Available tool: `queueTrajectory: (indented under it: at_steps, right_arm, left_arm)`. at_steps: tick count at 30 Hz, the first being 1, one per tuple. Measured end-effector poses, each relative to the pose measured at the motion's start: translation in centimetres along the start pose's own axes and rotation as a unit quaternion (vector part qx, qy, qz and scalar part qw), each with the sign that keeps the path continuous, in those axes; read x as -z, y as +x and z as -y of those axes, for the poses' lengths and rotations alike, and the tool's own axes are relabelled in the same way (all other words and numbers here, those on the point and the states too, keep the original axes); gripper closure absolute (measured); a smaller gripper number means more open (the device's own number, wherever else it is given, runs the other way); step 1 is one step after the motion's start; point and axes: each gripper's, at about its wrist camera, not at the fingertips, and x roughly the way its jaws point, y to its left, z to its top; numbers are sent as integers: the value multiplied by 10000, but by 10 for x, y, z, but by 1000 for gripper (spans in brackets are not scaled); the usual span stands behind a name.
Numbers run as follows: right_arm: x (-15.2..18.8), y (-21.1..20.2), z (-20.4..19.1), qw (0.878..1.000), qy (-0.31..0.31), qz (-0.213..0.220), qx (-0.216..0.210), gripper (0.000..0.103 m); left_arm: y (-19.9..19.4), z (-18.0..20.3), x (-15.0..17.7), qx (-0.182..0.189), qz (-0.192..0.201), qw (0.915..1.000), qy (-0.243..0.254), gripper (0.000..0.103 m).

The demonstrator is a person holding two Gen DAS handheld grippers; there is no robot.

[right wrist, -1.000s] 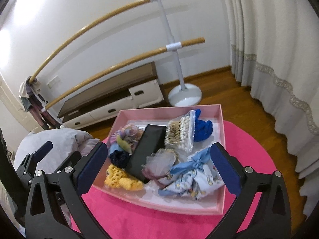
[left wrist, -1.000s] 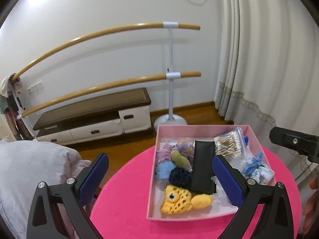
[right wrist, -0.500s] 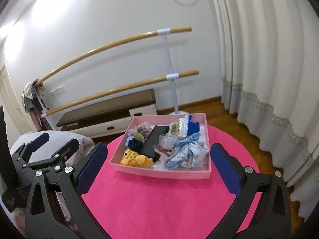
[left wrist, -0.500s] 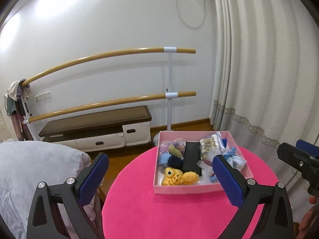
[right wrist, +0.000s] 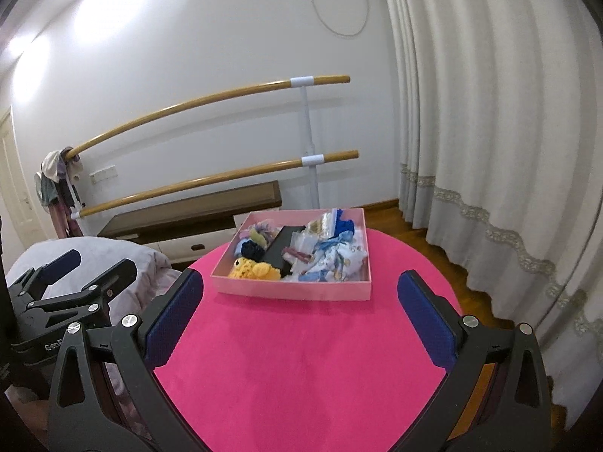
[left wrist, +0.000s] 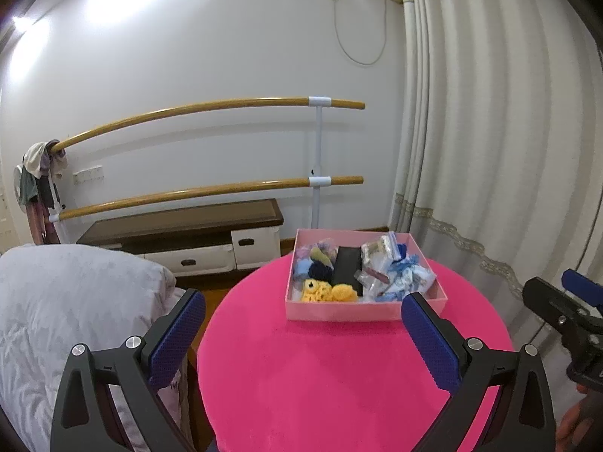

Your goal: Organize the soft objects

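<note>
A pink box [left wrist: 339,310] [right wrist: 294,289] stands at the far side of a round pink table [left wrist: 331,376] [right wrist: 301,358]. Inside lie a yellow knitted fish [left wrist: 324,290] [right wrist: 254,269], a black pouch [left wrist: 346,263] [right wrist: 282,249], a dark blue scrunchie [left wrist: 319,271], a blue patterned cloth [left wrist: 410,275] [right wrist: 335,260] and clear bags. My left gripper [left wrist: 303,342] is open and empty, well back from the box. My right gripper [right wrist: 299,316] is open too, nothing between its fingers. Each gripper shows at the edge of the other's view.
A white padded quilt [left wrist: 68,301] lies left of the table. Behind stand a two-rail wooden barre [left wrist: 211,188] with clothes hung on its left end, and a low cabinet [left wrist: 188,237]. Long curtains [left wrist: 490,150] hang at the right.
Both grippers have pulled back and up from just over the box. The box now sits far ahead, and bare table lies between it and the open fingers.
</note>
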Motion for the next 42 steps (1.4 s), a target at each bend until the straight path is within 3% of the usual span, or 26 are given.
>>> queueTrajectory:
  at_steps: [13, 42]
  right_arm:
    - [20, -10, -8, 10000, -38, 50, 62, 0]
    - [20, -3, -7, 9999, -66, 21, 121, 0]
  left_arm:
    - [-52, -3, 8, -102, 93, 9999, -51, 0]
    - [-43, -8, 6, -254, 97, 9996, -77, 0]
